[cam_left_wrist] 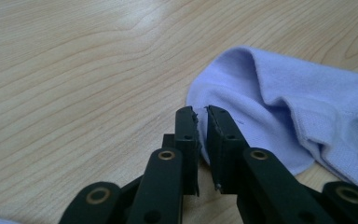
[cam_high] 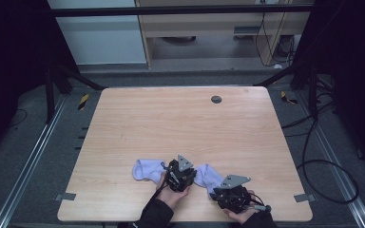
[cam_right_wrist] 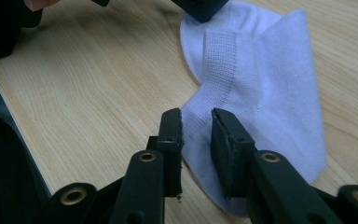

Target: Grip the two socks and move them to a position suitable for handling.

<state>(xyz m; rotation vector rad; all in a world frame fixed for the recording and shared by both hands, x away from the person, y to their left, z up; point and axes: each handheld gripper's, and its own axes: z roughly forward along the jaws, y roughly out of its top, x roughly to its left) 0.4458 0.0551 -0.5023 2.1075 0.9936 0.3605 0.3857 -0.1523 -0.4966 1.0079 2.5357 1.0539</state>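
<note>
A white sock point(cam_high: 208, 175) lies flat on the wooden table point(cam_high: 180, 118) near its front edge, between my two grippers. My left gripper point(cam_high: 186, 170) sits at the sock's left end. In the left gripper view its jaws point(cam_left_wrist: 203, 116) are nearly together, with the edge of the sock point(cam_left_wrist: 279, 107) in the thin gap. My right gripper point(cam_high: 218, 186) is at the sock's right end. Its jaws point(cam_right_wrist: 196, 123) stand apart, straddling the sock's ribbed band point(cam_right_wrist: 219, 60). The left gripper point(cam_right_wrist: 200, 7) rests on the sock's far end in that view.
A second white sock point(cam_high: 147, 168) lies just left of the left gripper. A round grey grommet point(cam_high: 216, 99) sits near the table's far edge. Dark frame legs and cables stand on the floor around the table.
</note>
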